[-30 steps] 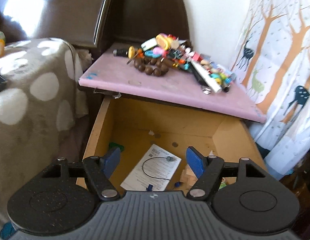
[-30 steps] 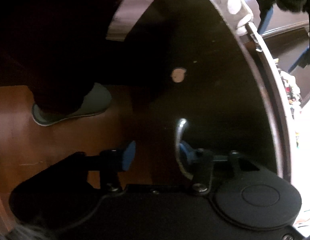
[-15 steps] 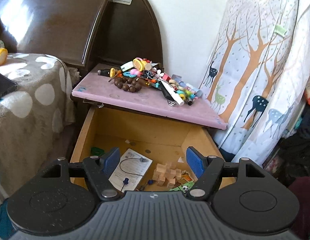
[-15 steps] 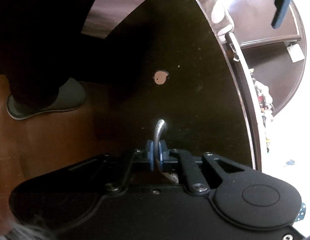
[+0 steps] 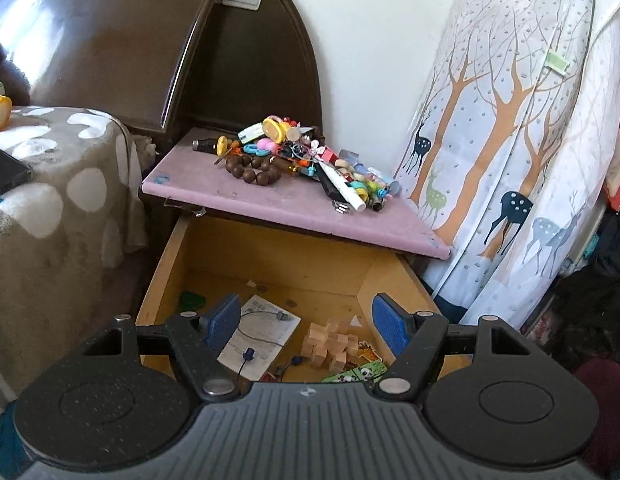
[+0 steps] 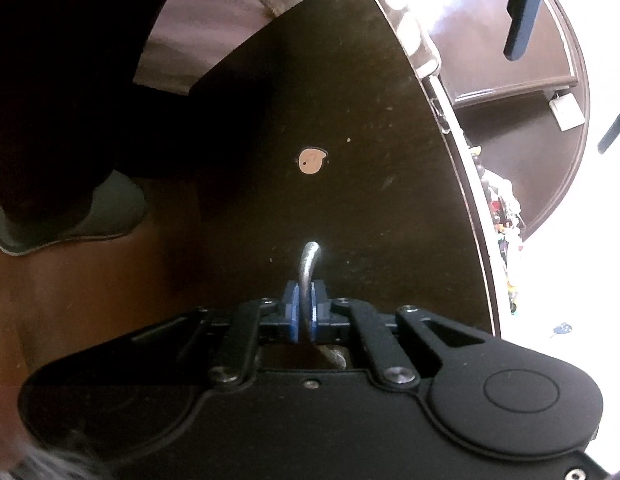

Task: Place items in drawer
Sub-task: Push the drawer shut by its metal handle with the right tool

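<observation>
The wooden drawer (image 5: 269, 264) of the nightstand stands open below a pink top (image 5: 277, 204). In it lie a paper sheet with a cable (image 5: 257, 328), wooden blocks (image 5: 330, 346) and a green piece (image 5: 191, 300). A pile of small items (image 5: 297, 160), with brown beads and a white tube, sits on the pink top. My left gripper (image 5: 305, 320) is open and empty above the drawer's front. My right gripper (image 6: 304, 312) is shut on the metal drawer handle (image 6: 307, 264) of the dark drawer front (image 6: 350, 160).
A bed with a spotted grey blanket (image 5: 49, 200) is left of the nightstand. A tree-print curtain (image 5: 510, 140) hangs on the right. A dark headboard (image 5: 109, 40) stands behind. A slippered foot (image 6: 69, 216) rests on the wood floor.
My right gripper has closed on the drawer handle. The drawer has come further out and my left gripper has drawn back, so more of the drawer's inside shows.
</observation>
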